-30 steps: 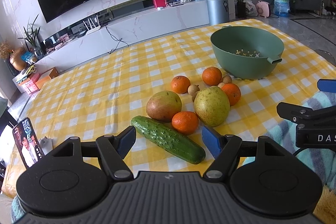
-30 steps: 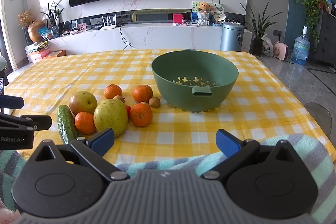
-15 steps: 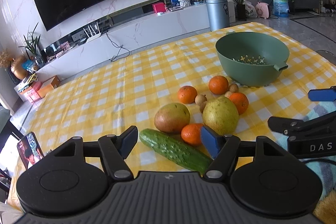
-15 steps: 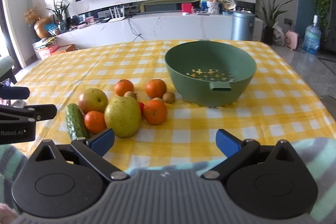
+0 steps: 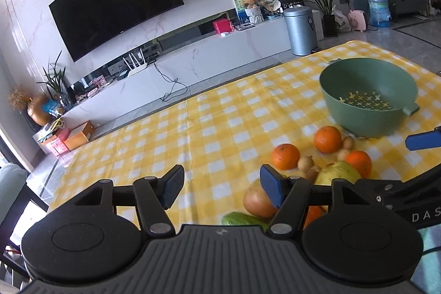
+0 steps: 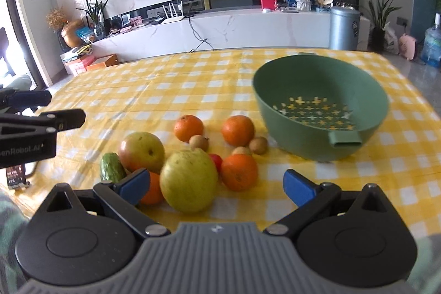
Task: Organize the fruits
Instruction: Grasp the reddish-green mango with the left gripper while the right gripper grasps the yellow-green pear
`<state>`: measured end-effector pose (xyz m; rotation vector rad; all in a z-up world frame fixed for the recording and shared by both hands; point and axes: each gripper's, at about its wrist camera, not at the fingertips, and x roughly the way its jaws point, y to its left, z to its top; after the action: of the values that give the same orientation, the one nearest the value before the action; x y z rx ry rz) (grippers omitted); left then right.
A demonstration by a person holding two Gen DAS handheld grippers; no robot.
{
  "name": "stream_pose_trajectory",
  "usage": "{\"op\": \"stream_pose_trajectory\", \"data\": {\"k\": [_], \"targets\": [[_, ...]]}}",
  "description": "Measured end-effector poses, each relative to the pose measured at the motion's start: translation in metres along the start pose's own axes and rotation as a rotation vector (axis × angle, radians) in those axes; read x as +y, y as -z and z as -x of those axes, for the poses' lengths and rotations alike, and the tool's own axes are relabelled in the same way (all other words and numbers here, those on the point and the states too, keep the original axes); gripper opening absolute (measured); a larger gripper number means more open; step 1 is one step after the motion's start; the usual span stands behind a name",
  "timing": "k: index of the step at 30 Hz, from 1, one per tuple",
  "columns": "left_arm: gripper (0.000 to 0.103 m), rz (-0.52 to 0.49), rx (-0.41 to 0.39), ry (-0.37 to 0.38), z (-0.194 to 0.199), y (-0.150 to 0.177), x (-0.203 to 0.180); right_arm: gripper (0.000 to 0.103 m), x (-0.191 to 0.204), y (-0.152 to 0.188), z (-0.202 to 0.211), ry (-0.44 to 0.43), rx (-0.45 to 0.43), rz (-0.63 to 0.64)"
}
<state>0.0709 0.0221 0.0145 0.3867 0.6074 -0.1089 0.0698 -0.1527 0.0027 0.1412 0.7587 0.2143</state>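
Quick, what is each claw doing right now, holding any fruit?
Left claw: open, holding nothing.
Right claw: open, holding nothing; the yellow-green pear sits on the table ahead of it.

Both wrist views low over table, facing TV wall — sharing fruit pile, bowl.
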Motion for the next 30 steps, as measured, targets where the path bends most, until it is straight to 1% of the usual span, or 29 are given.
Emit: {"op": "stream_pose_trajectory", "data": {"k": [4, 7, 8, 9, 11, 13, 14, 18, 20, 22, 26, 30], "targets": [[0.073, 0.032, -0.005, 0.079, -0.014, 0.000, 0.010, 0.099, 0.003, -0.004, -0.017, -0.037, 0.033, -0.034], [0.072, 0.002, 0.029, 0.102, -0.027, -0.001, 0.008, 0.099, 0.002, -0.003, -0.026, -0.062, 0.051, -0.056], [0.072, -0.019, 0.035, 0.117, -0.031, 0.000, 0.006, 0.096, 0.002, -0.002, -0.030, -0.064, 0.054, -0.061], [0.072, -0.039, 0.039, 0.134, -0.034, 0.000, 0.004, 0.090, 0.001, -0.001, -0.032, -0.063, 0.057, -0.066], [0.072, -0.073, 0.040, 0.170, -0.040, 0.003, 0.000, 0.085, 0.000, 0.000, -0.036, -0.073, 0.069, -0.078], [0.072, -0.090, 0.057, 0.198, -0.049, 0.006, -0.002, 0.085, -0.002, 0.002, -0.038, -0.095, 0.068, -0.094], [0.072, -0.083, 0.072, 0.212, -0.053, 0.008, -0.002, 0.085, -0.002, 0.003, -0.039, -0.097, 0.064, -0.094], [0.072, 0.004, 0.129, 0.306, -0.069, 0.012, 0.005, 0.074, 0.000, 0.005, -0.045, -0.107, 0.081, -0.080], [0.074, 0.036, 0.150, 0.309, -0.075, 0.014, 0.008, 0.071, 0.000, 0.006, -0.048, -0.112, 0.096, -0.082], [0.075, 0.063, 0.166, 0.313, -0.080, 0.017, 0.011, 0.070, 0.000, 0.007, -0.050, -0.116, 0.101, -0.082], [0.080, 0.134, 0.193, 0.368, -0.088, 0.020, 0.018, 0.070, 0.001, 0.011, -0.053, -0.121, 0.108, -0.068], [0.083, 0.148, 0.224, 0.375, -0.096, 0.022, 0.017, 0.069, -0.001, 0.011, -0.056, -0.129, 0.112, -0.084]]}}
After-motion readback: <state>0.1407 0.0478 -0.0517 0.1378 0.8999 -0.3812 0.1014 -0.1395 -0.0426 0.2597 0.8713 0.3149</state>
